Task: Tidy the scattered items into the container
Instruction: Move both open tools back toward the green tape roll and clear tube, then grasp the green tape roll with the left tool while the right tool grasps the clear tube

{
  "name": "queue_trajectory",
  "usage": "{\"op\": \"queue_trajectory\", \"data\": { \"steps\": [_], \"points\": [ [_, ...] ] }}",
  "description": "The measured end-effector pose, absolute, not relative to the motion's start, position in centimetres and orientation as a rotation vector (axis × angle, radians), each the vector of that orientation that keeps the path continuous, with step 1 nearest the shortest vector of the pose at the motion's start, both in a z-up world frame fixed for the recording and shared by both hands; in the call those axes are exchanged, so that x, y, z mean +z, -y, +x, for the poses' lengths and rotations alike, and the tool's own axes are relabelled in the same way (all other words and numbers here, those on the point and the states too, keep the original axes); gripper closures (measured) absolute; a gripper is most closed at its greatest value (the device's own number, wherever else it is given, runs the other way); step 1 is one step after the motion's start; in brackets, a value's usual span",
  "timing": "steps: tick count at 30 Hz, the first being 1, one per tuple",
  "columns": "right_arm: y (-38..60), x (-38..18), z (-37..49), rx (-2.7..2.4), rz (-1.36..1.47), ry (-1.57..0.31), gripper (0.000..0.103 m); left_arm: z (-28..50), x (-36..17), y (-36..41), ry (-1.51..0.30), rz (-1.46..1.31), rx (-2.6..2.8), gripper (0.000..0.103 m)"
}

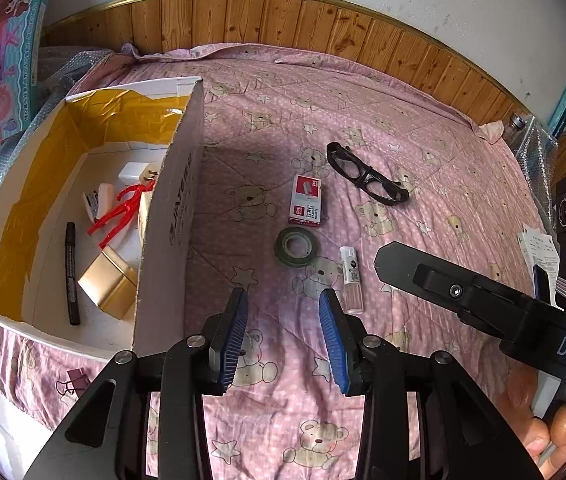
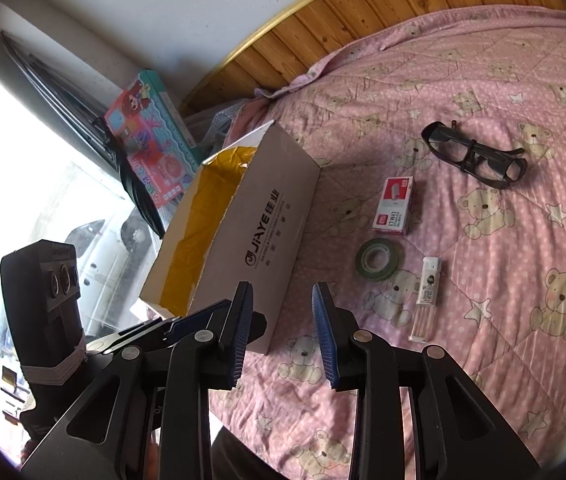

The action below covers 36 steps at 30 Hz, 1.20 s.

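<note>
Left wrist view shows my left gripper [image 1: 284, 308] and right gripper [image 2: 281, 300] both spread and empty above the quilt [image 1: 363, 92], so descending on the tape roll [image 1: 296, 246] beside the cardboard box [image 1: 175, 216] could nudge the neighbouring lead tube [image 1: 351, 279] away.

Our left black tongs with blue ribbed pads [image 1: 284, 300] hang with jaws apart, gripping nothing. Our right black, blue-padded tongs [image 2: 281, 294] likewise gape empty. Our right hand [image 1: 555, 428] shows at the left camera's lower right, fingers wrapped around its handle.
</note>
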State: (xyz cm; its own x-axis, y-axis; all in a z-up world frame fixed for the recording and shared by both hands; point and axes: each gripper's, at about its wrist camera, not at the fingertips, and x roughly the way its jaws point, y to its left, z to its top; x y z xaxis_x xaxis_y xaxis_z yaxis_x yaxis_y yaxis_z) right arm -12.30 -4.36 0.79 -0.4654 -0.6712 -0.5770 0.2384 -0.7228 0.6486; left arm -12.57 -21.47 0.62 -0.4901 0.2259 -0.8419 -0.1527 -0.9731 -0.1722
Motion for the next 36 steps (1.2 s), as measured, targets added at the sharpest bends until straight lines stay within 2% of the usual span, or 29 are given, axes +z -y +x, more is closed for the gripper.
{"op": "queue_trajectory", "data": {
  "steps": [4, 15, 23, 26, 32, 34, 36],
  "points": [
    [3.2, -0.2, -12.8, -2.204, 1.191, 0.695, 0.072, -13.1, -0.4, 20.5, 0.103, -1.472, 2.513, 0.064],
    [-1.1, -4.4, -14.5, -2.223, 1.294, 0.798, 0.072, -15.4, -4.2, 19.3, 0.18, -1.57, 2.44, 0.053],
    [-2.2, -6.7, -16.3, -2.268, 1.359, 0.762, 0.07, -18.7, -6.7, 16.6, 0.146, -1.592, 2.399, 0.051],
    [-1.1, -7.3, -16.5, -2.278, 1.386, 0.663, 0.069, -20.5, -7.6, 16.0, 0.114, -1.595, 2.416, 0.046],
    [2.5, -8.8, -16.5, -2.309, 1.411, 0.387, 0.069, -23.4, -9.9, 16.0, 0.066, -1.625, 2.429, 0.044],
    [3.8, -9.9, -16.7, -2.316, 1.432, 0.275, 0.07, -23.8, -10.5, 15.8, -0.002, -1.612, 2.468, 0.043],
    [4.9, -10.1, -16.3, -2.372, 1.377, 0.158, 0.073, -24.1, -11.2, 15.9, -0.021, -1.619, 2.462, 0.043]
  ]
}}
